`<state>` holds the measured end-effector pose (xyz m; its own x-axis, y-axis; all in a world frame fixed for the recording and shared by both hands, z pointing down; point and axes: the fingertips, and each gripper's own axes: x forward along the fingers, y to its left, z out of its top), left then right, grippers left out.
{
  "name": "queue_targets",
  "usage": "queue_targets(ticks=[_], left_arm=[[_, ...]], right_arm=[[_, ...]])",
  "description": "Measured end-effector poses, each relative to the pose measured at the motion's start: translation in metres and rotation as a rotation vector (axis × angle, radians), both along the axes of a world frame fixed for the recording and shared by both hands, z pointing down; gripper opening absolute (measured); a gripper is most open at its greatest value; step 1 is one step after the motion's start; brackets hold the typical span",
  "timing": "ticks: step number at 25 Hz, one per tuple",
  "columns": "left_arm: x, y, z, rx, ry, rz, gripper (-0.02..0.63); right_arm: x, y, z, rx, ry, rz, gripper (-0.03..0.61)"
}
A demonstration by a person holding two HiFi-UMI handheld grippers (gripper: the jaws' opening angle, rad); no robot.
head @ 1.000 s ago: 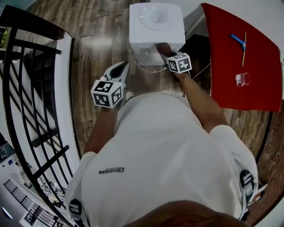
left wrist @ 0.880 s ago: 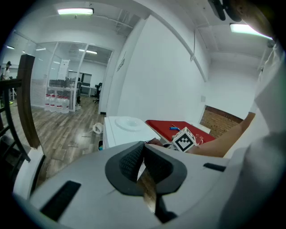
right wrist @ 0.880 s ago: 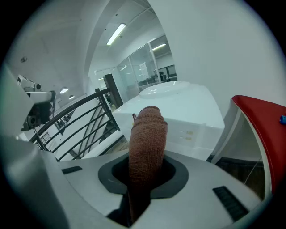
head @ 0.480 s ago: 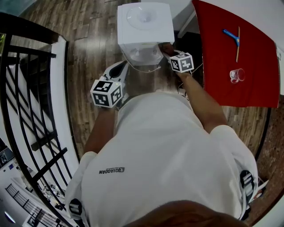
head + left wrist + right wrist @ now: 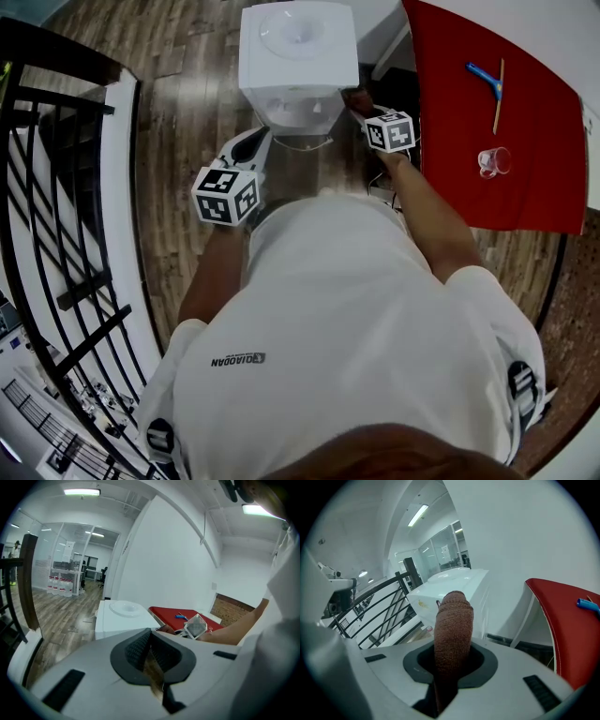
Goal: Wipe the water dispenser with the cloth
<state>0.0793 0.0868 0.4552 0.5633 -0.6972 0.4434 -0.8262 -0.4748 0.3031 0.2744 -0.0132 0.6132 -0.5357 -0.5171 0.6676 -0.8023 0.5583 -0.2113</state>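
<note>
The white water dispenser (image 5: 298, 56) stands on the wood floor at the top middle of the head view. My right gripper (image 5: 360, 101) is shut on a rolled brown cloth (image 5: 353, 94), held close to the dispenser's right front corner. In the right gripper view the cloth (image 5: 453, 634) sticks up between the jaws, with the dispenser (image 5: 454, 590) just beyond it. My left gripper (image 5: 247, 147) hovers low, left of the dispenser's front, shut with nothing in it. In the left gripper view the dispenser (image 5: 119, 618) lies ahead of those jaws.
A red table (image 5: 469, 141) on the right carries a blue tool (image 5: 482, 79), a thin stick and a clear glass (image 5: 491, 161). A black stair railing (image 5: 56, 187) runs along the left. A thin cable (image 5: 309, 145) lies by the dispenser's base.
My right gripper with the cloth has shifted from the dispenser's front face toward its right front corner. The left gripper has stayed put.
</note>
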Motion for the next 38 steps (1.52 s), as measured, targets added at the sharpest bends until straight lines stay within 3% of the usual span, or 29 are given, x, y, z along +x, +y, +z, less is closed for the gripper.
queue_targets(ticks=[6,11,15,19,23,27,33,38], left_arm=[[0.009,0.009,0.005,-0.014,0.005,-0.041,-0.008],[-0.001,0.026,0.012,-0.044,0.007,-0.086,-0.008],[-0.017,0.035,0.016,-0.063,-0.004,-0.097,-0.008],[-0.040,0.033,0.006,-0.037,0.004,-0.114,-0.008],[-0.072,0.036,-0.005,-0.012,0.005,-0.121,-0.008],[-0.128,0.048,-0.010,-0.005,0.003,-0.163,-0.008],[-0.231,0.073,-0.013,0.013,-0.008,-0.243,-0.008],[-0.285,0.089,-0.021,0.040,-0.007,-0.249,-0.008]], right_arm=[[0.017,0.000,0.001,-0.015,-0.020,0.016,0.064],[0.019,0.012,-0.009,-0.037,-0.107,0.058,0.064],[0.011,0.028,-0.031,-0.042,-0.197,0.100,0.064],[-0.014,0.044,-0.055,-0.032,-0.237,0.080,0.064],[-0.063,0.057,-0.075,0.001,-0.215,-0.018,0.064],[-0.132,0.069,-0.084,0.030,-0.185,-0.118,0.064],[-0.244,0.080,-0.099,0.022,-0.234,-0.189,0.064],[-0.311,0.093,-0.113,0.043,-0.238,-0.232,0.064]])
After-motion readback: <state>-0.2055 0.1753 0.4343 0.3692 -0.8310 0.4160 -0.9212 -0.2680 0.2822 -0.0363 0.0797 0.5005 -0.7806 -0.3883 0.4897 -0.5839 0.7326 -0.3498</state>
